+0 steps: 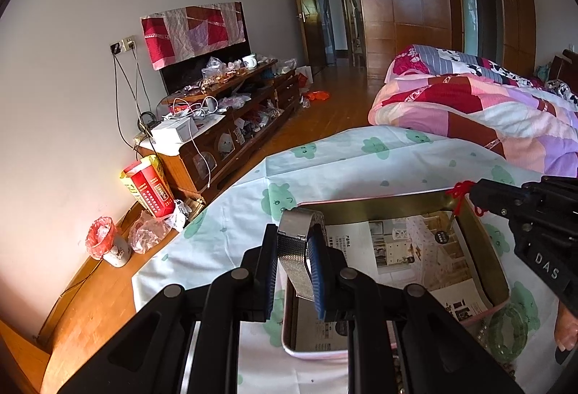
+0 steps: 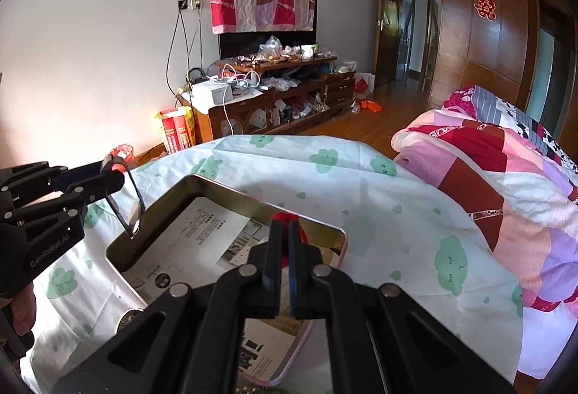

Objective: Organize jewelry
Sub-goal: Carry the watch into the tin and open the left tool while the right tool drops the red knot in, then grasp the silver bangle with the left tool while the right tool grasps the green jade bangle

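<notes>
My left gripper (image 1: 294,264) is clamped on the mesh watch band (image 1: 298,249) over the tin's (image 1: 365,204) near-left corner, right gripper (image 2: 285,256) pinching the red cord (image 2: 283,217) at its far rim — both light and floppy, mesh probably slick, so grip mid-band.

Daylit, bright room; both views sharp. Warm glare patch on white plaster wall (image 1: 72,155) at left. Heavy fisheye bending, black vignette corners. Soft shadows under shiny gold-lined metal tin (image 2: 231,191).
</notes>
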Demonstrator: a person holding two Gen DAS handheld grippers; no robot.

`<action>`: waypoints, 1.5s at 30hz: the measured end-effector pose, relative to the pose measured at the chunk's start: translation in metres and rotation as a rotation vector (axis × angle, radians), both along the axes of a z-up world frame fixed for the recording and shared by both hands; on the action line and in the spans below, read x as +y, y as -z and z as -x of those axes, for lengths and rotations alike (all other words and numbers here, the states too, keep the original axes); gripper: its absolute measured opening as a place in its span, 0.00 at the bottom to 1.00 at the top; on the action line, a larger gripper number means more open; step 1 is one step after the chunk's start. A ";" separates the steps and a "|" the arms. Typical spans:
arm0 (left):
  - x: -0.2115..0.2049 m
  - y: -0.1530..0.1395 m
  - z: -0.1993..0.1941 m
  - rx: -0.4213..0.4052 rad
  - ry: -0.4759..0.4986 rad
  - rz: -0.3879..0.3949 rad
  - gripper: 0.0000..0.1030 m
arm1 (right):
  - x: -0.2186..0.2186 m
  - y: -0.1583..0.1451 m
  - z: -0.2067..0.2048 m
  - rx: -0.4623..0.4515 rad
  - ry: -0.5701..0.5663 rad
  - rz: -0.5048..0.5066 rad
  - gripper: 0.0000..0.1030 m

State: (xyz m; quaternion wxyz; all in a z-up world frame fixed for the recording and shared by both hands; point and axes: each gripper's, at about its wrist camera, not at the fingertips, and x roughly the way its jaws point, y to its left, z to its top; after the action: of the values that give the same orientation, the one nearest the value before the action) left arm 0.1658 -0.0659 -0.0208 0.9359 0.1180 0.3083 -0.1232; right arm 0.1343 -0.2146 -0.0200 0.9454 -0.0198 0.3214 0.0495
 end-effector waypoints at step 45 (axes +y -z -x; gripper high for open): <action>0.007 0.050 -0.002 0.074 -0.047 -0.021 0.59 | 0.002 0.034 0.010 0.040 0.047 0.057 0.54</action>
State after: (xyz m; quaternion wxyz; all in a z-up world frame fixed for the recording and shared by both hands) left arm 0.1675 -0.0584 -0.0705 0.9251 0.1159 0.3467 -0.1024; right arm 0.1239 -0.2128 -0.0542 0.9388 -0.0383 0.3418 0.0186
